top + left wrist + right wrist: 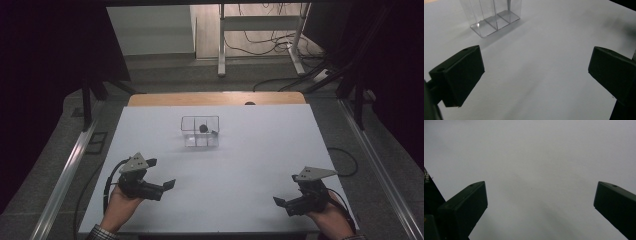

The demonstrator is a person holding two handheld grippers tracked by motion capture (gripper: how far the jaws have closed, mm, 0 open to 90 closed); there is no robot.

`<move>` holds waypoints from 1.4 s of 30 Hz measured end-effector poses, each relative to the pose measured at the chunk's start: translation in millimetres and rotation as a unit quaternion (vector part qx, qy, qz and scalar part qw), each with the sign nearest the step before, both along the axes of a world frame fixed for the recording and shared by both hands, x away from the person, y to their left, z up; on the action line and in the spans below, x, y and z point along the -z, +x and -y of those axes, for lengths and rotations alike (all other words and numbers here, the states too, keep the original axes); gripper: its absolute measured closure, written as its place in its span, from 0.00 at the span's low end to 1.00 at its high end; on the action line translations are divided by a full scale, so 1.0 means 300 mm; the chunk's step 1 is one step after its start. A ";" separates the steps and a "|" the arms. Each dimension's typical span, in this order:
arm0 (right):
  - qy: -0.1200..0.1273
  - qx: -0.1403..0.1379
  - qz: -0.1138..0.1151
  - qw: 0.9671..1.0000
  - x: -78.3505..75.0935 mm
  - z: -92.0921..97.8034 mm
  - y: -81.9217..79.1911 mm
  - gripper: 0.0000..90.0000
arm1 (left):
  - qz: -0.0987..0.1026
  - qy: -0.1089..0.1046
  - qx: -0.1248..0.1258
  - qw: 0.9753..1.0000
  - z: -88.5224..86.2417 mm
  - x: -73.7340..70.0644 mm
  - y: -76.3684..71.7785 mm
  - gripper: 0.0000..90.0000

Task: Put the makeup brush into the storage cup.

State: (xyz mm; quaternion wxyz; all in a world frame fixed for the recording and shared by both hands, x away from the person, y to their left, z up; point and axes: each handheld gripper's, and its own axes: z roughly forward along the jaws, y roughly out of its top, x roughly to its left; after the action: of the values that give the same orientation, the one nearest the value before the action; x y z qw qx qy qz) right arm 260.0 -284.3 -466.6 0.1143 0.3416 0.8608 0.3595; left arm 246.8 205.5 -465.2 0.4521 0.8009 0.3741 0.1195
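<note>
L gripper (534,72) & R gripper (540,205) wide apart, empty.

surface (260,165): plain white, with a tan wooden strip at the far edge
box (200,131): clear, colourless plastic (its dividers show as pale lines)
lump (203,128) in the box: dark grey to black
left claw (162,172): black, with a grey plate on top
right claw (285,196): black, with a grey plate on top
sleeve (100,233): checked, dark on light
floor (65,130): grey

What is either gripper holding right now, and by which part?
Nothing: the left gripper and right gripper are open, apart from the clear box.
</note>
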 end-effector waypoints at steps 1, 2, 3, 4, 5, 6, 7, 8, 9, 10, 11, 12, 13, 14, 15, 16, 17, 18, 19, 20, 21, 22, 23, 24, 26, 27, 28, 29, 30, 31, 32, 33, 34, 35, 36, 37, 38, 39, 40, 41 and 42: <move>0.000 0.000 0.000 1.000 0.000 0.000 0.000 0.00 | 0.000 0.000 -0.001 1.000 -0.002 0.001 -0.001 0.01; 0.001 0.001 0.000 1.000 0.000 0.000 0.000 0.00 | 0.000 0.000 -0.002 1.000 -0.004 0.001 -0.002 0.01; 0.002 0.001 0.000 1.000 0.000 0.000 0.000 0.00 | -0.001 0.000 -0.003 1.000 -0.006 0.002 -0.005 0.01; 0.002 0.001 -0.001 1.000 0.000 0.000 0.000 0.00 | -0.001 0.000 -0.003 1.000 -0.007 0.002 -0.006 0.01; 0.002 0.001 -0.001 1.000 0.000 0.000 0.000 0.00 | -0.002 0.001 -0.004 1.000 -0.010 0.003 -0.010 0.01; 0.002 0.001 -0.001 1.000 0.000 0.000 0.000 0.00 | -0.001 0.003 -0.005 1.000 -0.011 0.004 -0.011 0.01; 0.002 0.001 -0.001 1.000 0.000 0.000 0.000 0.00 | -0.001 0.005 -0.006 1.000 -0.012 0.005 -0.013 0.01; 0.002 0.001 -0.001 1.000 0.000 0.000 0.000 0.00 | -0.001 0.006 -0.007 1.000 -0.014 0.007 -0.015 0.01; 0.002 0.001 -0.001 1.000 0.000 0.000 0.000 0.00 | -0.002 0.008 -0.009 1.000 -0.017 0.008 -0.018 0.01; 0.002 0.001 -0.001 1.000 0.000 0.000 0.000 0.00 | -0.002 0.008 -0.010 1.000 -0.019 0.009 -0.020 0.01; 0.002 0.001 -0.001 1.000 0.000 0.000 0.000 0.00 | -0.002 0.008 -0.011 1.000 -0.022 0.010 -0.022 0.01; 0.002 0.001 -0.001 1.000 0.000 0.000 0.000 0.00 | -0.001 0.007 -0.012 1.000 -0.025 0.010 -0.024 0.01; 0.002 0.001 -0.001 1.000 0.000 0.000 0.000 0.00 | -0.001 0.008 -0.013 1.000 -0.028 0.010 -0.026 0.01; 0.002 0.001 -0.001 1.000 0.000 0.000 0.000 0.00 | -0.002 0.007 -0.014 1.000 -0.030 0.011 -0.027 0.01; 0.002 0.001 -0.001 1.000 0.000 0.000 0.000 0.00 | -0.002 0.007 -0.016 1.000 -0.035 0.012 -0.030 0.01; 0.002 0.001 -0.001 1.000 0.000 -0.001 -0.001 0.00 | -0.002 0.007 -0.018 1.000 -0.038 0.013 -0.032 0.01; 0.002 0.001 -0.001 1.000 0.000 -0.001 -0.001 0.00 | -0.002 0.009 -0.019 1.000 -0.043 0.014 -0.034 0.01; 0.002 0.001 -0.001 1.000 0.000 0.000 0.000 0.00 | -0.002 0.009 -0.021 1.000 -0.046 0.015 -0.035 0.01; 0.002 0.002 -0.002 1.000 0.000 0.000 0.000 0.00 | -0.003 0.009 -0.022 1.000 -0.049 0.016 -0.037 0.01; 0.002 0.002 -0.002 1.000 0.000 -0.001 0.000 0.00 | -0.003 0.009 -0.023 1.000 -0.052 0.017 -0.039 0.01; 0.003 0.002 -0.001 1.000 0.000 -0.001 0.000 0.00 | -0.003 0.010 -0.026 1.000 -0.056 0.018 -0.041 0.01; 0.003 0.002 -0.001 1.000 0.000 0.000 -0.001 0.00 | -0.004 0.010 -0.027 1.000 -0.059 0.019 -0.044 0.01; 0.003 0.002 -0.002 1.000 0.000 0.000 -0.001 0.00 | -0.004 0.010 -0.028 1.000 -0.062 0.020 -0.046 0.01; 0.003 0.002 -0.001 1.000 0.000 0.000 0.000 0.00 | -0.004 0.011 -0.029 1.000 -0.064 0.020 -0.047 0.01; 0.004 0.002 -0.002 1.000 0.000 0.000 0.000 0.00 | -0.005 0.013 -0.031 0.999 -0.069 0.022 -0.051 0.01; 0.003 0.002 -0.002 1.000 0.000 0.000 0.000 0.00 | -0.005 0.014 -0.032 0.999 -0.073 0.024 -0.054 0.01; 0.003 0.002 -0.002 1.000 0.000 -0.001 0.000 0.00 | -0.005 0.015 -0.033 0.999 -0.074 0.024 -0.055 0.01; 0.003 0.002 -0.002 1.000 0.000 -0.001 -0.001 0.00 | -0.005 0.016 -0.034 0.999 -0.077 0.025 -0.058 0.01; 0.003 0.002 -0.002 1.000 0.000 -0.001 -0.001 0.00 | -0.005 0.016 -0.035 0.999 -0.078 0.025 -0.059 0.01; 0.003 0.002 -0.002 1.000 0.001 -0.001 -0.001 0.00 | -0.005 0.017 -0.035 0.999 -0.081 0.026 -0.061 0.01; 0.003 0.002 -0.002 1.000 0.001 -0.001 -0.001 0.00 | -0.005 0.018 -0.036 0.999 -0.083 0.026 -0.062 0.01; 0.003 0.002 -0.002 1.000 0.001 -0.001 -0.001 0.00 | -0.004 0.019 -0.038 0.999 -0.085 0.026 -0.064 0.01; 0.003 0.002 -0.002 1.000 0.001 -0.001 -0.001 0.00 | -0.005 0.019 -0.039 0.999 -0.087 0.027 -0.066 0.01; 0.003 0.003 -0.003 1.000 0.001 -0.001 -0.001 0.00 | -0.005 0.021 -0.040 0.999 -0.092 0.028 -0.068 0.01; 0.003 0.002 -0.003 1.000 0.001 -0.001 -0.001 0.00 | -0.006 0.021 -0.041 0.999 -0.095 0.029 -0.070 0.01; 0.003 0.002 -0.002 1.000 0.002 -0.001 0.000 0.00 | -0.006 0.021 -0.042 0.999 -0.098 0.030 -0.071 0.01; 0.003 0.002 -0.003 1.000 0.002 -0.001 0.000 0.00 | -0.006 0.023 -0.043 0.999 -0.100 0.030 -0.073 0.01; 0.003 0.002 -0.003 1.000 0.002 -0.001 0.000 0.00 | -0.006 0.023 -0.045 0.999 -0.105 0.031 -0.075 0.01; 0.002 0.002 -0.003 1.000 0.002 -0.002 0.000 0.00 | -0.007 0.023 -0.046 0.999 -0.107 0.032 -0.076 0.01; 0.002 0.002 -0.003 1.000 0.001 -0.001 -0.001 0.00 | -0.007 0.025 -0.048 0.999 -0.111 0.034 -0.079 0.01; 0.003 0.002 -0.003 1.000 0.002 -0.001 -0.001 0.00 | -0.007 0.026 -0.050 0.998 -0.114 0.034 -0.081 0.01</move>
State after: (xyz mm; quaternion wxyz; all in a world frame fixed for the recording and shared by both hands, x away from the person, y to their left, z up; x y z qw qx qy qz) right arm 259.9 -283.9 -467.0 0.1114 0.3452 0.8594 0.3604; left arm 222.6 239.8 -475.5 0.4216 0.7939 0.4133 0.1457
